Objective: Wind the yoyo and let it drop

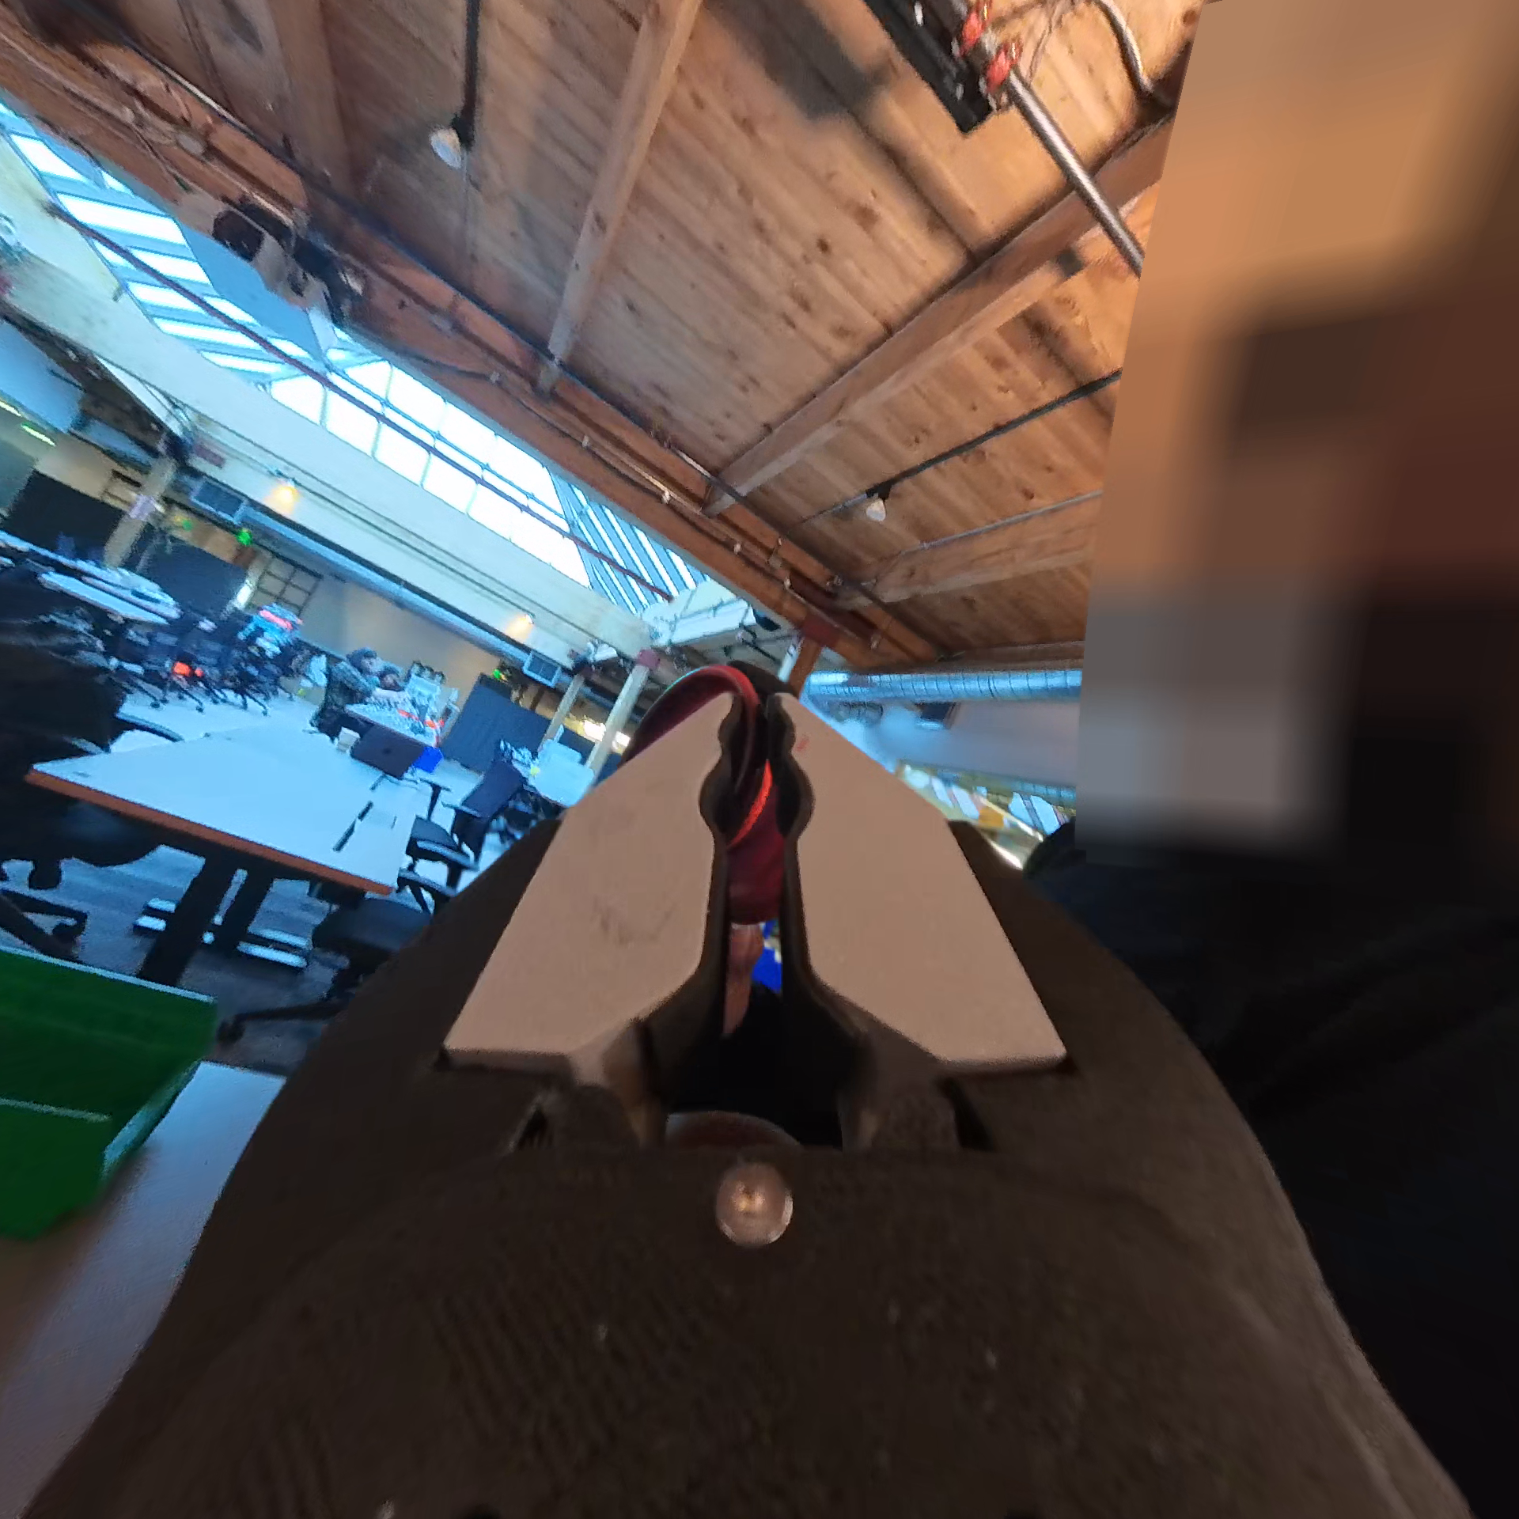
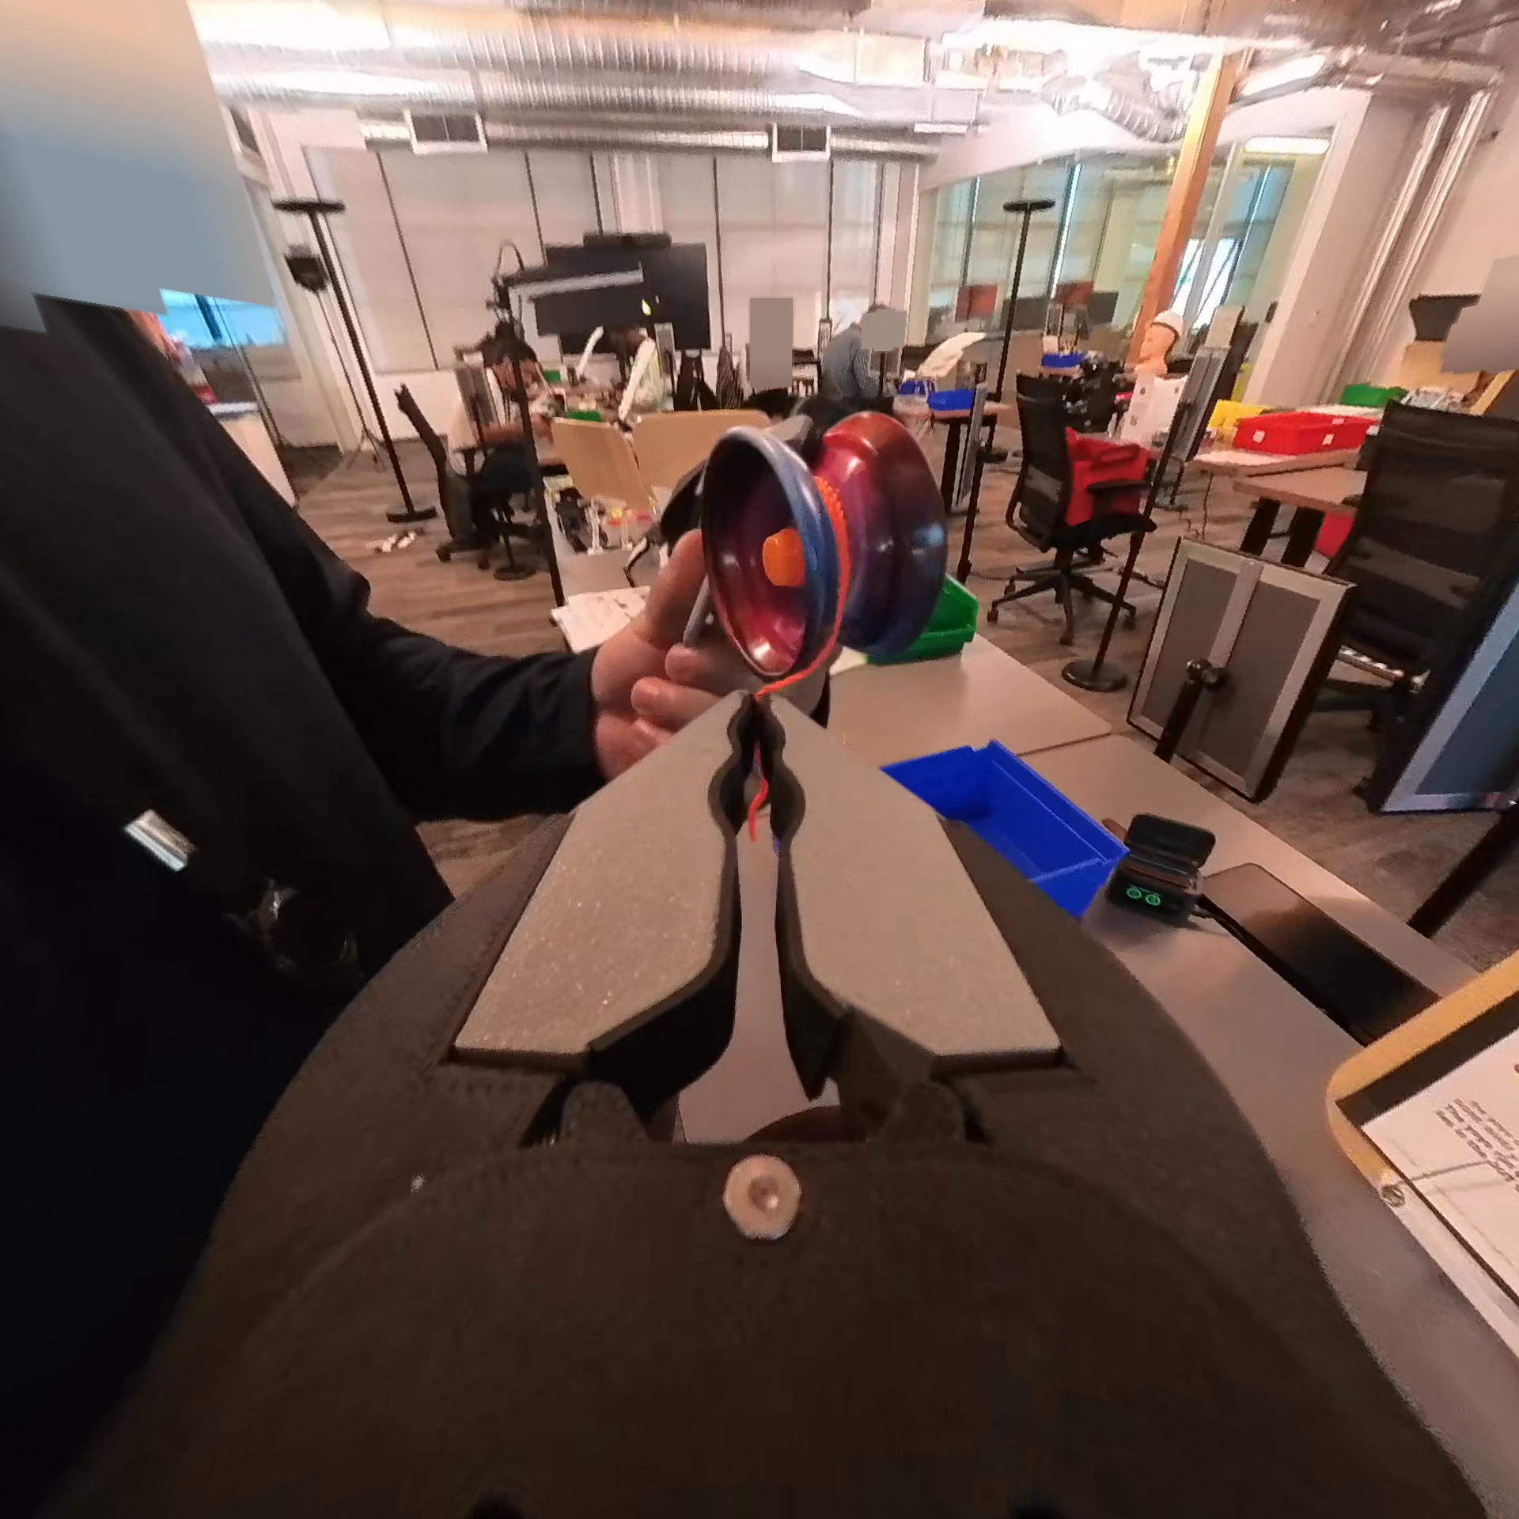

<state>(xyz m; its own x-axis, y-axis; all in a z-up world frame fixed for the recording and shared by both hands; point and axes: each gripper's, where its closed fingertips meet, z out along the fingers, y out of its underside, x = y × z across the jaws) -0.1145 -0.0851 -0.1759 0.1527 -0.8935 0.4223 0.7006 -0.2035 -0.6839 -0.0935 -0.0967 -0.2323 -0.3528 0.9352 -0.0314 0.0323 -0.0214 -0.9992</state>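
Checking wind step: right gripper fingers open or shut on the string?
Shut: the right gripper fingers pinch the orange string below the yoyo.

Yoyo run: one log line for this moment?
left tool: shut on yoyo rim | right tool: shut on orange string below yoyo | yoyo: aloft over table | drop: pending

We count one yoyo (image 2: pixel 822 542), one orange string (image 2: pixel 760 801), two claws (image 2: pixel 760 723) (image 1: pixel 752 715), one blue bin (image 2: pixel 1019 801) and one small black case (image 2: pixel 1163 863) on the tabletop (image 2: pixel 945 699).
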